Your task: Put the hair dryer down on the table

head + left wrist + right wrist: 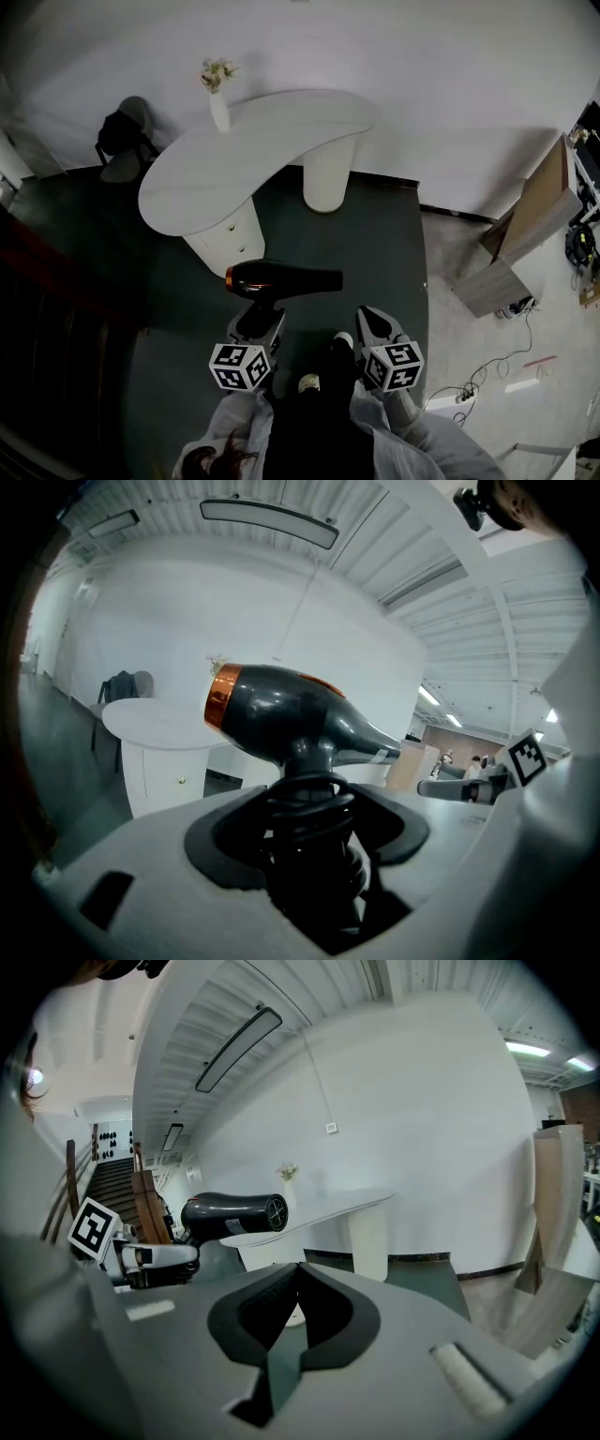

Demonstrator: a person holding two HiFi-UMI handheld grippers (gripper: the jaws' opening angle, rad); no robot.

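Hair dryer (pixel 281 278) sits mid-frame, its handle clamped in your left gripper (pixel 264 309), below the white table (pixel 202 178); your right gripper (pixel 366 314) is closed on nothing.

You have no words, brand names or numbers to read here. The only printed signs are the black-and-white square markers on the cubes of your left gripper (pixel 263 314) and right gripper (pixel 372 321): one marker (pixel 91 1227) shows to the left of the right gripper's jaws, another (pixel 528 754) to the right of the left gripper's jaws. They are patterns, not letters. The hair dryer (pixel 230 1213), ahead and left of the right gripper's jaws, carries a small pale label (pixel 233 1224), too small to read. Above those jaws, far ahead, a little plate (pixel 330 1128) on the wall is just as illegible.
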